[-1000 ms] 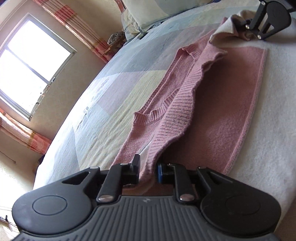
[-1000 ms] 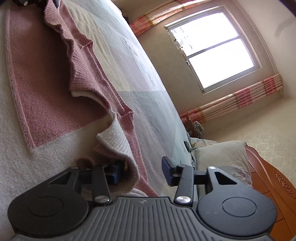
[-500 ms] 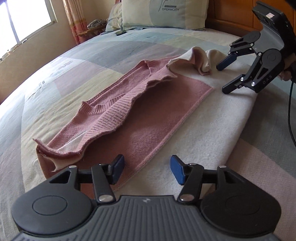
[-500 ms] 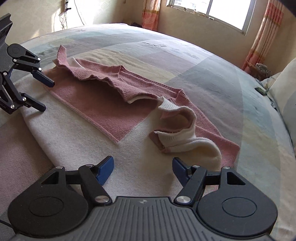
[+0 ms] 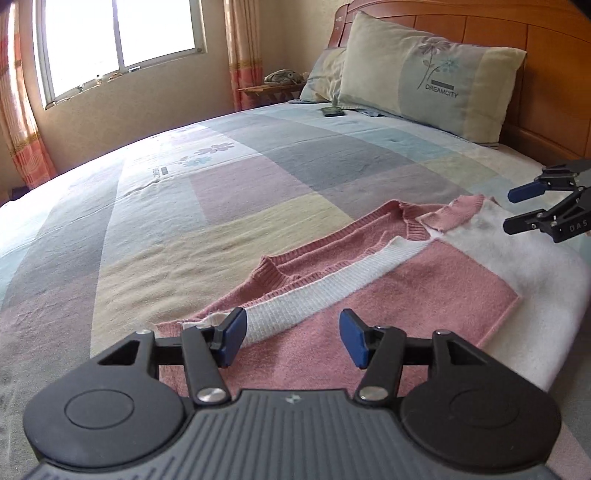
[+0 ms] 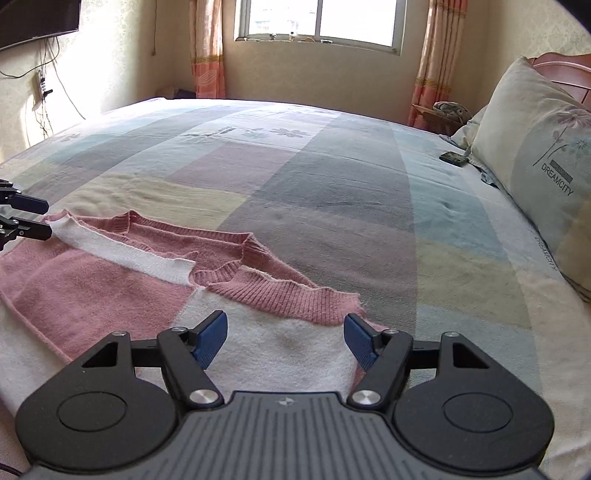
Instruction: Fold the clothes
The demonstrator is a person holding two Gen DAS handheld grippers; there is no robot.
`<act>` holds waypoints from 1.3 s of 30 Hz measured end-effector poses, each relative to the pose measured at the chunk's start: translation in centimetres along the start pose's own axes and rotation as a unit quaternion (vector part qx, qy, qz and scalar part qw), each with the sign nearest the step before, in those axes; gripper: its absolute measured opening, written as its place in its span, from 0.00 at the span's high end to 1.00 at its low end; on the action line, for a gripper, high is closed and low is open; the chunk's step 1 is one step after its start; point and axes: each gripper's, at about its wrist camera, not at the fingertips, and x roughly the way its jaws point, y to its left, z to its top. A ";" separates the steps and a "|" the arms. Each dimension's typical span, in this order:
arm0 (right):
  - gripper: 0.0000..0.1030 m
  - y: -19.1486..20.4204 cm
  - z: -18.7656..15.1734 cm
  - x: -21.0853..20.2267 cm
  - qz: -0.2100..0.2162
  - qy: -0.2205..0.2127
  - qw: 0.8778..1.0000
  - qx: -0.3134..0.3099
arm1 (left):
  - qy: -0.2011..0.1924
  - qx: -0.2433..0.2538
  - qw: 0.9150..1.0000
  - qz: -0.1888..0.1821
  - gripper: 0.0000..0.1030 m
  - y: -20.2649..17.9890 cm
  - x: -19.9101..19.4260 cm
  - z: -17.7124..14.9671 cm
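A pink and white knitted sweater [image 5: 406, 288] lies flat on the bed, its far edge folded over towards me so that a white ribbed band [image 5: 332, 284] shows. My left gripper [image 5: 291, 332] hovers open just above the sweater's left end with nothing between its blue pads. My right gripper [image 6: 284, 334] stands open over the white part and pink ribbed edge [image 6: 288, 295] of the sweater [image 6: 92, 288], also holding nothing. Each gripper shows in the other's view: the right gripper [image 5: 515, 209] beyond the sweater's right end, the left gripper [image 6: 42, 218] at its left end.
The patchwork bedspread [image 5: 258, 166] stretches far beyond the sweater. Pillows [image 5: 424, 74] lean on a wooden headboard [image 5: 535, 74] at the right, with a small dark object [image 5: 333, 110] beside them. A window [image 6: 317, 18] and a bedside table [image 5: 273, 88] stand behind the bed.
Both grippers let go of the sweater's folded edge, opened, rolled upright and lifted back. The bunched edge now lies flat on the sweater.
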 end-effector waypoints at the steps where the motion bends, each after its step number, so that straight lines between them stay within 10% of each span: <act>1: 0.27 0.9 -0.6 -0.6 0.002 -0.001 1.000 -0.017 | 0.004 0.009 1.000 -0.007 0.43 -0.7 -0.8 -0.8; 14: 0.27 2.9 -11.4 -7.5 0.051 0.030 0.998 0.034 | 0.040 -0.089 0.995 -0.038 0.36 -0.5 -4.8 -8.3; 20: 0.29 2.7 -8.0 -8.2 0.041 0.004 0.999 0.016 | -0.004 -0.094 0.995 -0.036 0.36 0.4 -4.6 -6.0; 26: 0.38 -0.8 -5.1 -4.4 0.030 -0.024 0.997 0.070 | 0.033 -0.102 0.994 -0.007 0.37 1.3 -1.5 -7.0; 34: 0.49 -1.4 -6.2 -4.4 -0.015 0.006 1.000 0.022 | 0.032 0.069 0.996 0.037 0.36 -3.8 -4.2 -6.4; 39: 0.31 5.0 -5.4 -6.1 0.028 -0.009 0.992 -0.120 | 0.026 0.237 0.971 0.022 0.31 -11.5 -5.3 -5.8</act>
